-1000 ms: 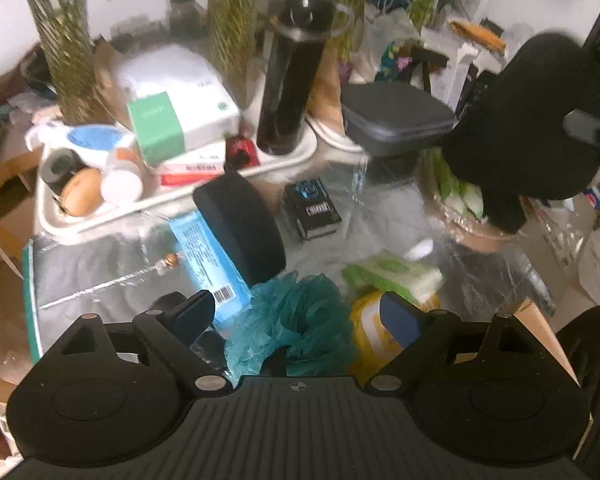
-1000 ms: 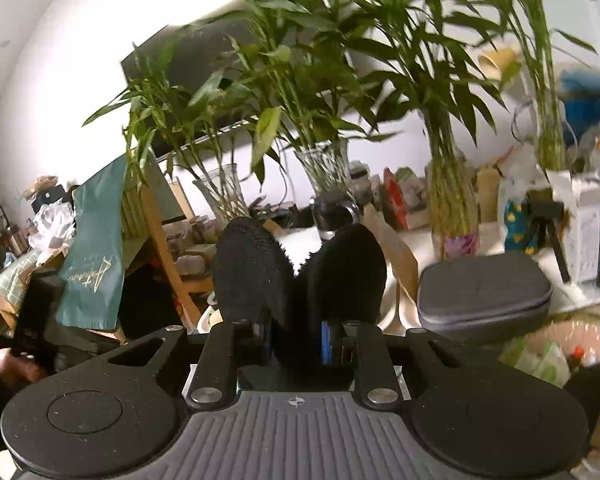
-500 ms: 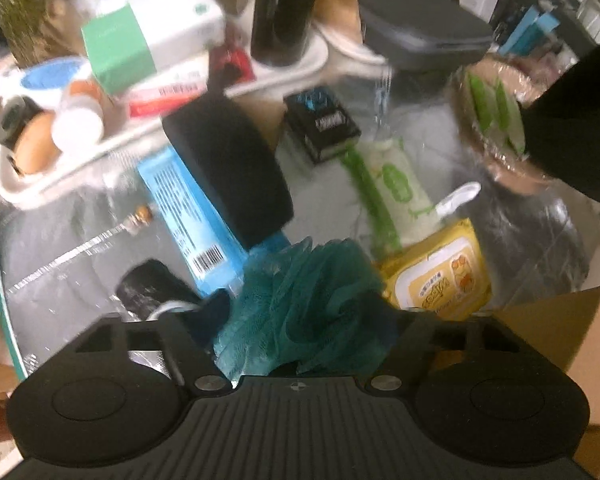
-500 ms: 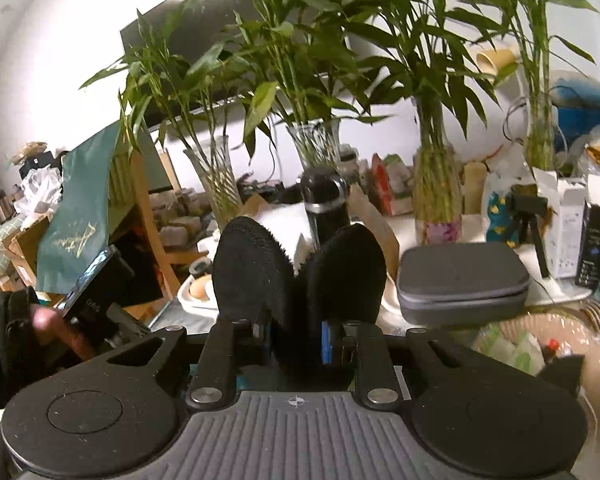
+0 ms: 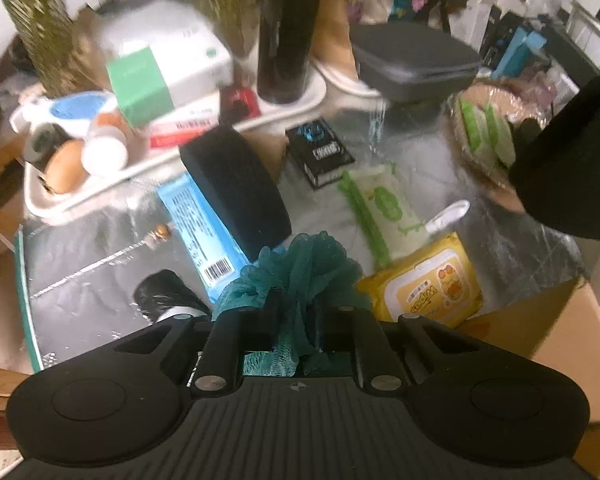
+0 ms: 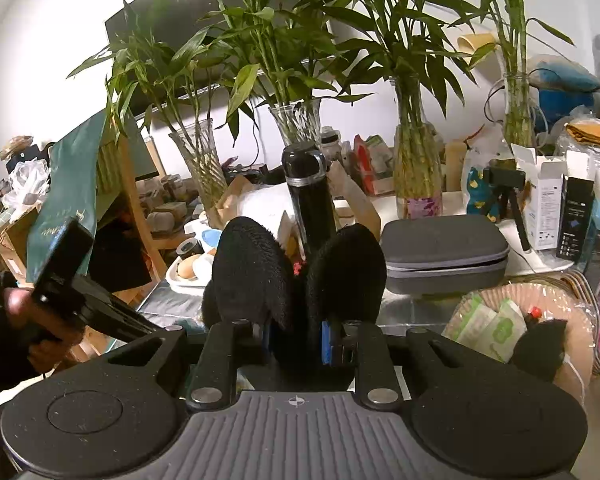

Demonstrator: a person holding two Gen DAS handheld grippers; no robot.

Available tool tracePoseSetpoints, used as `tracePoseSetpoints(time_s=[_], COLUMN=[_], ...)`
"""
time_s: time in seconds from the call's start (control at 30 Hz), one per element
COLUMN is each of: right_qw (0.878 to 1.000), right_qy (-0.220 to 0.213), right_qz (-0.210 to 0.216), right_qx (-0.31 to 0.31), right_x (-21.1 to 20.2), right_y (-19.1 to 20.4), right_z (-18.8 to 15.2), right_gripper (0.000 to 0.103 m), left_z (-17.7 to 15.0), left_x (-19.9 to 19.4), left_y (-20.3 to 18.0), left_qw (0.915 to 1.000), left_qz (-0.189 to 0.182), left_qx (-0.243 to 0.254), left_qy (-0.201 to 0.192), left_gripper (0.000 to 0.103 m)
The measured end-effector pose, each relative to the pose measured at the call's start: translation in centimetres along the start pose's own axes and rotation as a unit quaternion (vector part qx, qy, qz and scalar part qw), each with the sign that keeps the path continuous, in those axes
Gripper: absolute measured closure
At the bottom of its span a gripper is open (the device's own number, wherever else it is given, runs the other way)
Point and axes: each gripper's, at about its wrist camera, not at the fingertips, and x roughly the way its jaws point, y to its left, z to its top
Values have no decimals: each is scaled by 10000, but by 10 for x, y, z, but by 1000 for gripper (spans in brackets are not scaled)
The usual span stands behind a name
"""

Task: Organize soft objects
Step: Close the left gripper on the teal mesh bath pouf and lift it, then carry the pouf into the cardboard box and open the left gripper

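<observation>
My left gripper (image 5: 294, 312) is shut on a teal mesh bath pouf (image 5: 300, 268), which bulges out above the fingers over the glass table (image 5: 80, 276). A black oval sponge (image 5: 236, 188) lies on a blue packet (image 5: 202, 228) just beyond. My right gripper (image 6: 296, 340) is shut on a folded black fuzzy pad (image 6: 296, 276) and holds it up above the table; the pad also shows in the left wrist view (image 5: 572, 160) at the right edge. A woven basket (image 6: 540, 312) with green wipe packs sits to its right.
A yellow wipes pack (image 5: 428, 280) and a green one (image 5: 384, 208) lie right of the pouf. A small black box (image 5: 320, 152), a white tray (image 5: 60, 204) of bottles, a black flask (image 5: 284, 32), a grey case (image 6: 444, 252), plant vases (image 6: 416, 176) and a cardboard box (image 5: 552, 332) crowd the table.
My left gripper came down over the teal pouf and closed on it. The right gripper stayed shut on the black pad and dropped a little toward the table.
</observation>
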Motion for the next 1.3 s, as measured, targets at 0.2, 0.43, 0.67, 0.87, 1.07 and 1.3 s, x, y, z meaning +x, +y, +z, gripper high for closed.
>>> tracePoseSetpoints(time_s=[0.2,0.43,0.67,0.87,1.07,1.3], right_qw=[10000,9997,9989,9961,9903,9820], right_qy=[-59,-145,-148,16,258,491], right_qz=[-42,75,313,503,690,999], right_qx=[-47,-155,-310,-725,-1178,-1527], right_x=[-15,-35,-52,-66,-77,-86], right_y=[8,22,41,67,90,105], right_z=[4,8,8,-1,-16,-32], right_gripper=[78,78,78,78,78,78], left_z=[-6,-15,-28,-48,-74,-104], left_x=[-40,-91,-135,-160,-175,-179], left_y=[1,3,-10,-26,-33,-39], left_qw=[9971,9869,9785,9745,9740,9773], left_qz=[147,148,127,95,-63,-328], left_qx=[-192,-396,-360,-198,-145,3], left_qy=[-725,-1557,-2029,-2235,-2261,-2093], left_gripper=[88,88,88,88,88,88])
